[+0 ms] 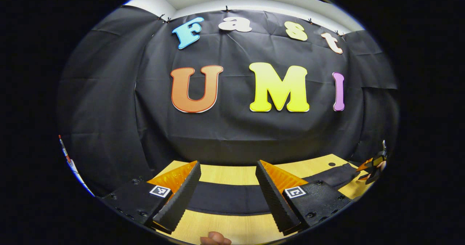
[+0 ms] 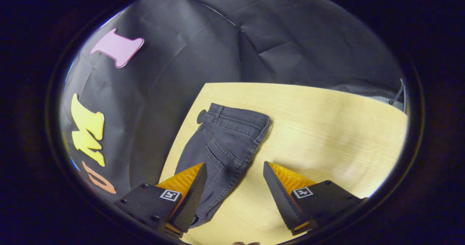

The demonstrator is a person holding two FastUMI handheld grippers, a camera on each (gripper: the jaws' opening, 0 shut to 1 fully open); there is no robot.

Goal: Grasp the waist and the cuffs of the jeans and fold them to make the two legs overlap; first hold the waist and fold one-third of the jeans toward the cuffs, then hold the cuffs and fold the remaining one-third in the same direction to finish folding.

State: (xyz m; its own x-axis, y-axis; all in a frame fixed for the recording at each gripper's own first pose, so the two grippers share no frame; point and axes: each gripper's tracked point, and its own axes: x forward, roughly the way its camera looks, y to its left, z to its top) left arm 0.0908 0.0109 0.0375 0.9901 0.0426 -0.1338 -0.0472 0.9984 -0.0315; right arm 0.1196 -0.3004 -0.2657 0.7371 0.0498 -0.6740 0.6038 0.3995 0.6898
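While both grippers hang above the pale wooden table, neither has hold of anything. In the left gripper view, the left gripper points level toward the black cloth wall of the booth, its two fingers spread wide with bare air between them. Beyond those fingers a dark band of the dark grey denim jeans stretches flat across the table from side to side, running on toward the right edge of the view, where the other gripper shows small and far off; whether its jaws are apart cannot be told from there. A fingertip of the person pokes in at the very bottom of that view.

In the right gripper view, the right gripper looks down at an angle onto the table, its fingers likewise wide apart and closed on nothing. The jeans lie flat on the wood just ahead of it, the waistband end farthest from the camera and near the table's edge by the cloth wall, a back pocket and seams visible. The fabric runs back toward the camera and passes under the finger on the left of the view; contact there cannot be judged. The finger on the right of the view hangs over bare wood.
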